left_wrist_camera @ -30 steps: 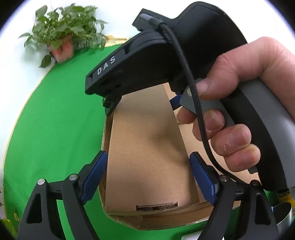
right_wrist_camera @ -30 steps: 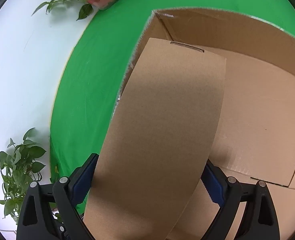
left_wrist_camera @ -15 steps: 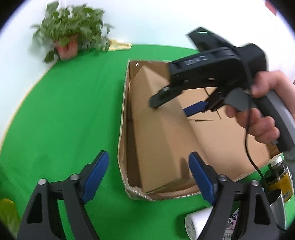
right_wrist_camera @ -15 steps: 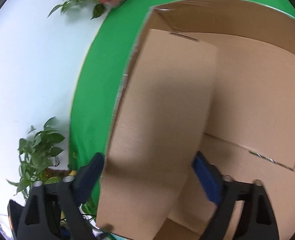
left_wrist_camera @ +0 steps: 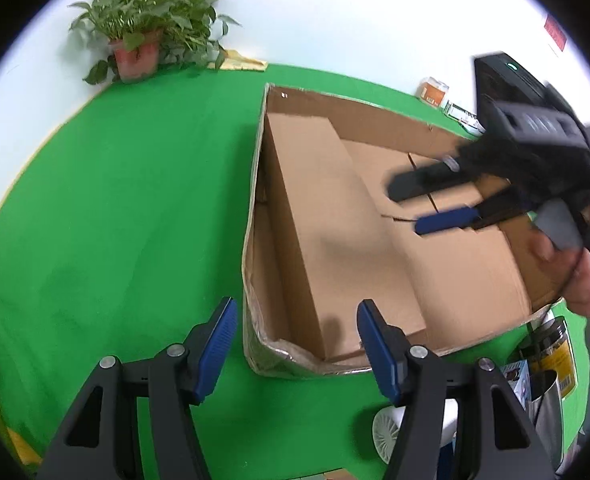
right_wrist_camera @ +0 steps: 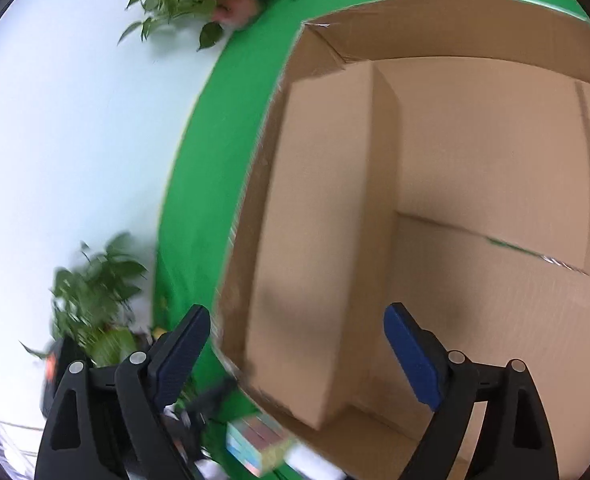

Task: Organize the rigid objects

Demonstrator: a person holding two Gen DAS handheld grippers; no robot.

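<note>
Green cloth [left_wrist_camera: 115, 208] carries the carton [left_wrist_camera: 483, 332]; inside, a box [left_wrist_camera: 335, 216] hugs its wall, saving room; both claws, left [left_wrist_camera: 297, 346] and right [right_wrist_camera: 295, 356], gape wide, empty.

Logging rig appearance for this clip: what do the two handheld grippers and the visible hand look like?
The left gripper and right gripper look alike: black angular finger arms with silver pivot screws and long blue ribbed pads. Seen from the left wrist camera, the right unit has a black housing, a small green light on top and a grey handle. The bare hand shows no sleeve.
</note>
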